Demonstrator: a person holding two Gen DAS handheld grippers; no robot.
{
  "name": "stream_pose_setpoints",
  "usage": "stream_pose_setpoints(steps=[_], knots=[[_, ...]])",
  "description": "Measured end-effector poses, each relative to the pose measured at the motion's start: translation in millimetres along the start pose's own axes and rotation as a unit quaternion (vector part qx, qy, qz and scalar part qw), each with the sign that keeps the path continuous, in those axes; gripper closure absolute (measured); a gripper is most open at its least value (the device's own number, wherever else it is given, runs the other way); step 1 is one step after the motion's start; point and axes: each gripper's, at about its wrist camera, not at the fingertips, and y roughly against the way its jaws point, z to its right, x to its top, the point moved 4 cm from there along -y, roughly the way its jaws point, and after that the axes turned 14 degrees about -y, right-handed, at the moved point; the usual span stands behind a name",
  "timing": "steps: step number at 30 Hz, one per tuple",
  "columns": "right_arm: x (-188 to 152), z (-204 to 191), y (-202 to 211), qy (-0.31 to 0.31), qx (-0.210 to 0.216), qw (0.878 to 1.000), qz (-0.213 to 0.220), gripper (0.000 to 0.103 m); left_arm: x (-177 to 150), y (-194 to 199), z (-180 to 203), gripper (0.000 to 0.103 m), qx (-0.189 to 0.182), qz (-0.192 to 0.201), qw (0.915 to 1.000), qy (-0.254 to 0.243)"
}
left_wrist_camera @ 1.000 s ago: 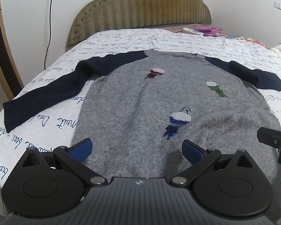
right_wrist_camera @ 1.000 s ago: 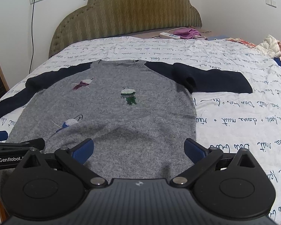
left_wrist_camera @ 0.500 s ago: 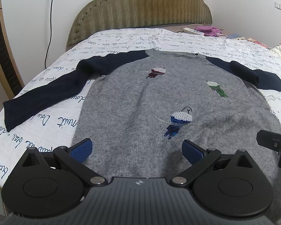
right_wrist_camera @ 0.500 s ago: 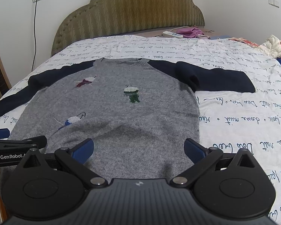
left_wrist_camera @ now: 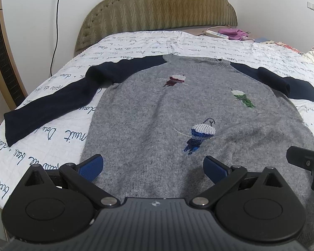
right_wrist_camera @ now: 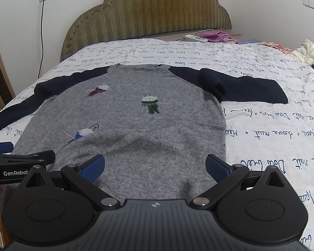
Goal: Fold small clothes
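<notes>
Left wrist view showed the gray sweater lying flat on the bed, just ahead of both claws.

Its long way ran from the bottom edge of the picture up to the neck near the top middle. The dark sleeves went out to the left and right sides. The left claw sat spread wide over the bottom hem, pinching nothing. The right claw was spread wide too, over the hem nearer the right sleeve. "GenRobot" could be read at the lower left of the right wrist view. The bed cover had curly blue writing, too hard to read.

The sweater hem is hidden behind the left hand-held gripper body.
</notes>
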Motion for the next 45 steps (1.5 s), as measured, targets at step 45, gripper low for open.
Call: stream_pose_setpoints(steps=[45], knots=[[85.5, 133.7, -60.1, -0.188, 0.098, 0.977, 0.017, 0.000, 68.9, -50.7, 33.7, 0.000, -0.014, 0.006, 0.9998, -0.015]])
